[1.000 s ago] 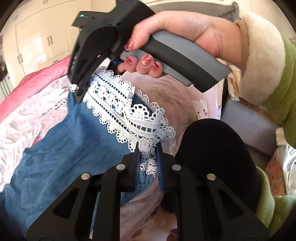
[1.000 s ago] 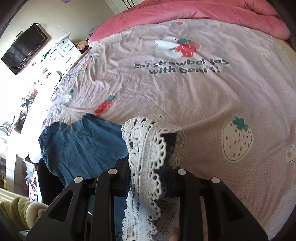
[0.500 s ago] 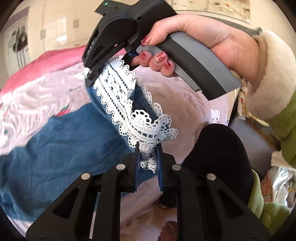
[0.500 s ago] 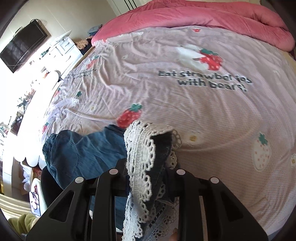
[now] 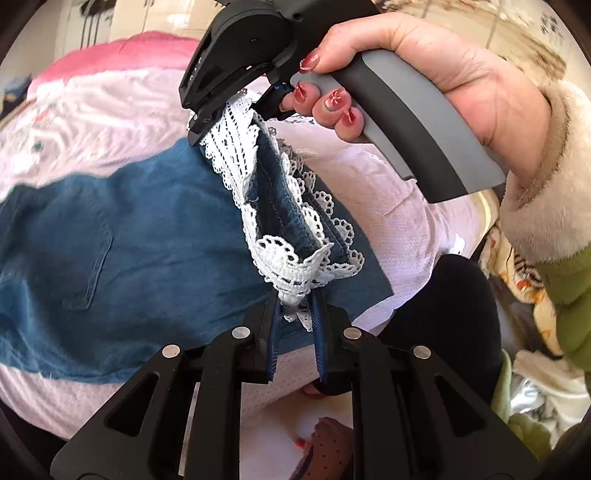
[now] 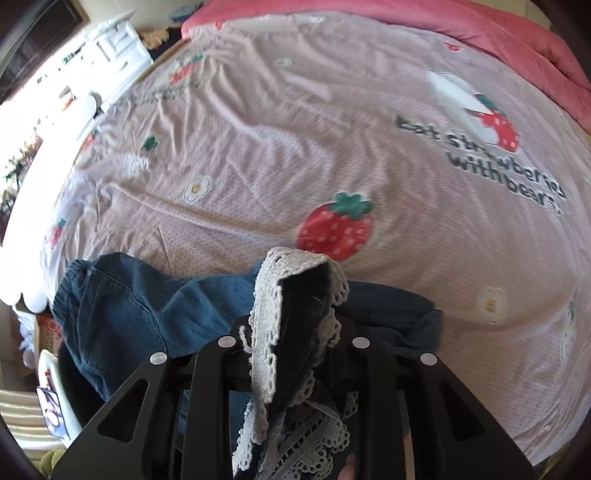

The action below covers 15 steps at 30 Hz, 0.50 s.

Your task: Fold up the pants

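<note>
Lying spread across a bed (image 6: 332,147): blue denim pants (image 5: 92,240), soft and slightly creased, with a stitched patch pocket showing on the flat part. Edging the leg hems: white crochet lace trim (image 5: 236,147) with scalloped borders and open eyelet holes.

Pinching one lace-trimmed hem corner: the left tongs (image 5: 295,310), black, angular, blue-padded, closed tight on a small bunched tuft of lace and denim. Gripping the other end of the same hem, higher in the left wrist view: the right tongs (image 5: 207,122), closed down on the lace edge, with the hem hanging between the two tools as a folded, sagging strip. Wrapping around the right tool's grey and black handle: a hand (image 5: 424,66) with red painted nails, emerging from a fluffy cream cuff (image 5: 535,177) on a green quilted sleeve.

Filling the middle of the right wrist view: the right tongs (image 6: 291,343) clamping a thick doubled wad of dark denim and white lace, the lace standing up stiffly in a peaked fold. Trailing behind it on the bed toward the left: the rest of the pants, with a gathered waistband.

Covering the bed: a pale pink, finely textured sheet printed with red strawberries (image 6: 336,229), small white flowers and dark lettering. Bunching along the far edge: a thick pink quilt (image 6: 406,26).
</note>
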{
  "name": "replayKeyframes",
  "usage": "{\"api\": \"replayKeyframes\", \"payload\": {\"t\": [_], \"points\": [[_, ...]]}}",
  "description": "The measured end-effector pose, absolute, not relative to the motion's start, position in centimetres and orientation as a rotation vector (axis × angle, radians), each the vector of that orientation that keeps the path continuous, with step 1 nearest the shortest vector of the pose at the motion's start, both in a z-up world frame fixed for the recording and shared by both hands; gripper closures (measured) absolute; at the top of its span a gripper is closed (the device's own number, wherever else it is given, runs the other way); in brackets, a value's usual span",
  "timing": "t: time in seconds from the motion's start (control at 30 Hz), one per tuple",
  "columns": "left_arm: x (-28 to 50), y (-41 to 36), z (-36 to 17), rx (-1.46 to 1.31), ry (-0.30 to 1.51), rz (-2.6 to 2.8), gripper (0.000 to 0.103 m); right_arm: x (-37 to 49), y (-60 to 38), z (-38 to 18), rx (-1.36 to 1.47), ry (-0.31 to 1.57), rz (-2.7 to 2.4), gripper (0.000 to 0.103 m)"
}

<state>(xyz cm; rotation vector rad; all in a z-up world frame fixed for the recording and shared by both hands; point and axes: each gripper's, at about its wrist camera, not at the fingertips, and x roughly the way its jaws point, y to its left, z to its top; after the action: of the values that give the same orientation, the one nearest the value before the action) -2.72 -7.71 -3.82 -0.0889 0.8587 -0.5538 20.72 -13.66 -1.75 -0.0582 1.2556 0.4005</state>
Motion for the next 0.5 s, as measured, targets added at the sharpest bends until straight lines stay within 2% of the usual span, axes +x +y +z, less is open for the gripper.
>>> {"api": "replayKeyframes", "payload": {"t": [0.1,0.2,0.27,0.33,0.4,0.47,0.5], "points": [[-2.4,-6.8,-4.6,-0.129,0.876,-0.555,0.094,21.0,-12.4,-2.0,-0.073,1.277,0.394,0.075],[-2.1,-6.1,-5.1,-0.167,0.890,-0.556,0.093,21.2,-11.6,-1.4,-0.045,1.277,0.410,0.063],[-2.0,-6.1,-5.6,-0.190,0.899,-0.556,0.092,21.2,-11.1,-0.8,-0.032,1.265,0.434,0.061],[-2.0,-5.2,-5.5,-0.202,0.900,-0.551,0.091,21.1,-11.2,0.5,0.024,1.243,0.496,0.053],[-2.0,-5.0,-5.6,-0.209,0.897,-0.543,0.091,20.7,-11.4,2.1,0.041,1.193,0.547,0.050],[-2.1,-4.4,-5.4,-0.217,0.898,-0.537,0.091,20.3,-11.8,3.4,0.012,1.146,0.564,0.041],[-2.1,-4.2,-5.3,-0.220,0.895,-0.532,0.090,20.0,-12.2,3.9,-0.011,1.125,0.564,0.040]]}}
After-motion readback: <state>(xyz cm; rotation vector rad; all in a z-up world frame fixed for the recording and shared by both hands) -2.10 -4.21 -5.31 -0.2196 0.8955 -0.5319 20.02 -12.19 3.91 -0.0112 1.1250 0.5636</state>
